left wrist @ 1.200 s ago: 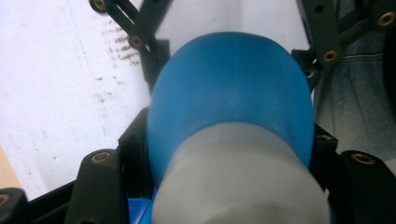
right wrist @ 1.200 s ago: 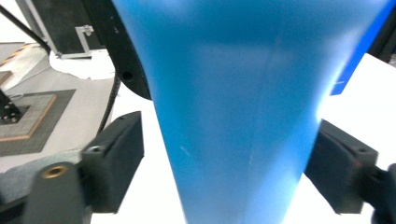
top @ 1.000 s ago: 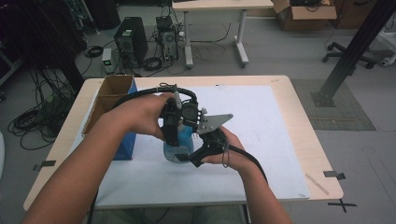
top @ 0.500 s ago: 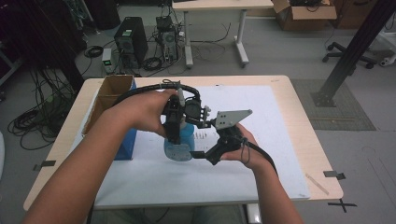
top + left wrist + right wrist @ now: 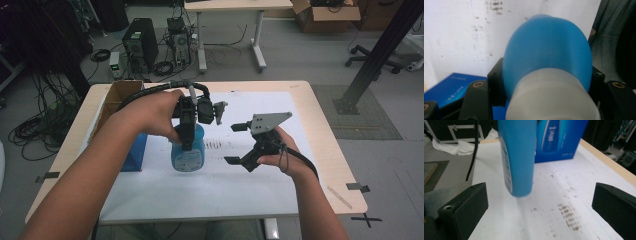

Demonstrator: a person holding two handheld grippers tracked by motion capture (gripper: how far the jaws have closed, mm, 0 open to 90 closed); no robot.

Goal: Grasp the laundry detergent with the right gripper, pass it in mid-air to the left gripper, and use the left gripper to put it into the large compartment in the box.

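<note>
Since a second ago the right gripper point(image 5: 236, 144) has drawn away from the blue bottle point(image 5: 187, 150), its jaws just spread wide and empty. The left gripper point(image 5: 186, 131) pinches the bottle's neck, holding it above the table's point(image 5: 320, 107) middle, likely for handover.

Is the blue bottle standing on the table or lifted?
Lifted: the left claw grips the blue bottle near its top, its base clear of the white sheet.
</note>
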